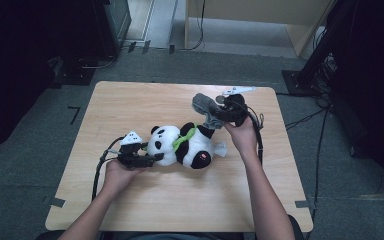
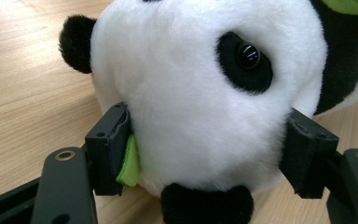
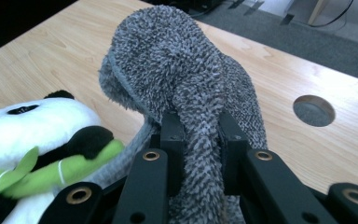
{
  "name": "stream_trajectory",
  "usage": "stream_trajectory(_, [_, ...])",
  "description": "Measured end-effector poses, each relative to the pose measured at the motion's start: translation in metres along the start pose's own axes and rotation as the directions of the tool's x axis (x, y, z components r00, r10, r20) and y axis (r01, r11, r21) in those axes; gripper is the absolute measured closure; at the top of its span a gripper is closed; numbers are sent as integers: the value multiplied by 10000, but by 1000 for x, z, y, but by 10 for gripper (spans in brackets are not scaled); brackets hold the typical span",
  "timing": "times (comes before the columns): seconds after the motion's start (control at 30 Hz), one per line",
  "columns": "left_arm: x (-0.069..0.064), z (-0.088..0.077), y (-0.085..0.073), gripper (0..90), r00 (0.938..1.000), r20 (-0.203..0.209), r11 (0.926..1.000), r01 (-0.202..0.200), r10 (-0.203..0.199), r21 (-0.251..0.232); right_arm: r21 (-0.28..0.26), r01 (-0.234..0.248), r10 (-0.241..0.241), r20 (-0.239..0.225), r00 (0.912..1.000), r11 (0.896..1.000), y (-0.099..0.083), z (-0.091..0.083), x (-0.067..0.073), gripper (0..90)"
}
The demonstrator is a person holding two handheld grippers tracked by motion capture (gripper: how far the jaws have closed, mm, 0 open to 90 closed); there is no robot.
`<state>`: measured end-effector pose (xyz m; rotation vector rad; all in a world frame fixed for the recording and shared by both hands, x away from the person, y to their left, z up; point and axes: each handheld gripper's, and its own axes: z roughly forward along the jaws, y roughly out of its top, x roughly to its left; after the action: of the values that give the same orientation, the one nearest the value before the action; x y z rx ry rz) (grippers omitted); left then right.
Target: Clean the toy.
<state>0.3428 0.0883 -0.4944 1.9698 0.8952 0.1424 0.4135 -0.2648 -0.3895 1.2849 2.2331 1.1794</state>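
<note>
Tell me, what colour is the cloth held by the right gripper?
Speckled grey; the cloth shows best in the right gripper view.

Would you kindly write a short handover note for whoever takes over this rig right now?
Left gripper: fingers on both sides of the plush panda's head, pressing it on the table.
Right gripper: shut on the grey fuzzy cloth, lifted above the panda's legs.
Done: both things gripped.
Left: the cloth is not on the panda yet; what follows is unclear.

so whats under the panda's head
Bare wooden table beside the panda; a green leaf piece pokes out by the left gripper. Directly beneath is hidden.
</note>
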Motion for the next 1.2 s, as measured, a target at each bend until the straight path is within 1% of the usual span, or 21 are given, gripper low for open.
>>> stream_trajectory(0.17, [0, 0, 1, 296, 10000, 36, 10000, -16, 16, 44, -383, -15, 12, -92, 10000, 9993, -4, -20, 2, 778])
stream_trajectory(0.23, [0, 0, 1, 297, 10000, 44, 10000, -30, 30, 63, -497, -6, -2, -156, 9999, 9988, -4, -24, 3, 774])
stream_trajectory(0.27, [0, 0, 2, 298, 10000, 45, 10000, -2, 2, 70, -746, -12, -18, -401, 9992, 9972, -6, -32, 6, 772])
stream_trajectory(0.3, [0, 0, 2, 298, 10000, 45, 10000, -2, 2, 70, -746, -12, -18, -401, 9992, 9972, -6, -32, 6, 772])
stream_trajectory(0.33, [1, 0, 2, 298, 10000, 39, 9999, 18, -19, 106, -763, -21, -28, -644, 9979, 9971, -10, -34, 10, 772])
stream_trajectory(0.37, [1, 0, 2, 299, 10000, 39, 9999, 18, -19, 106, -763, -21, -28, -644, 9979, 9971, -10, -34, 10, 772])
stream_trajectory(0.43, [1, 0, 3, 299, 10000, 43, 9999, 35, -36, 122, -701, 136, -188, -744, 9970, 9974, -19, -32, 15, 773])
stream_trajectory(0.5, [0, 0, 3, 300, 10000, 27, 9999, 22, -22, 150, -524, 319, -366, -920, 9951, 9981, -31, -23, 17, 766])
stream_trajectory(0.57, [0, 0, 3, 300, 10000, -10, 9999, 29, -29, 158, -342, 98, -144, -1344, 9908, 9994, -36, -14, 15, 748])
stream_trajectory(0.6, [0, 0, 3, 300, 10000, -10, 9999, 29, -29, 158, -342, 98, -144, -1344, 9908, 9994, -36, -14, 15, 748])
stream_trajectory(0.63, [0, 0, 3, 300, 10000, -7, 9998, 92, -92, 148, -547, -76, -20, -1722, 9851, 9985, -40, -9, 13, 739])
stream_trajectory(0.67, [0, 0, 3, 301, 10000, -7, 9998, 92, -92, 148, -547, -76, -20, -1722, 9851, 9985, -40, -9, 13, 739])
stream_trajectory(0.73, [0, 0, 3, 303, 9999, 5, 9999, 143, -144, 91, -532, 169, -246, -1472, 9888, 9984, -44, -5, 11, 745])
stream_trajectory(0.8, [0, 1, 3, 304, 9999, 8, 9998, 171, -171, 83, -470, 132, -197, -1393, 9901, 9988, -45, -5, 10, 747])
stream_trajectory(0.83, [0, 1, 3, 306, 9999, 6, 9998, 173, -173, 84, -282, -278, 235, -1434, 9894, 9992, -47, -5, 4, 757])
stream_trajectory(0.87, [0, 1, 3, 306, 9998, 10, 9998, 174, -174, 86, -175, -427, 397, -1439, 9888, 9989, -48, -5, 2, 758])
stream_trajectory(0.9, [0, 1, 3, 306, 9999, 16, 9998, 159, -159, 86, -175, -427, 397, -1439, 9888, 9989, -48, -5, 2, 758])
stream_trajectory(0.93, [1, 1, 3, 306, 9999, 44, 9998, 159, -159, 79, -14, -691, 682, -1405, 9877, 9976, -49, -6, -2, 762])
stream_trajectory(1.07, [1, 1, 3, 305, 9998, 62, 9998, 192, -192, 82, 121, -783, 792, -1309, 9882, 9969, -51, -6, -6, 762])
stream_trajectory(1.17, [1, 1, 4, 304, 9998, 76, 9998, 186, -187, 83, 178, -789, 803, -1106, 9906, 9967, -54, -5, -9, 764])
stream_trajectory(1.2, [2, 1, 4, 304, 9998, 82, 9998, 173, -174, 83, 321, -891, 918, -955, 9912, 9955, -57, -5, -12, 765])
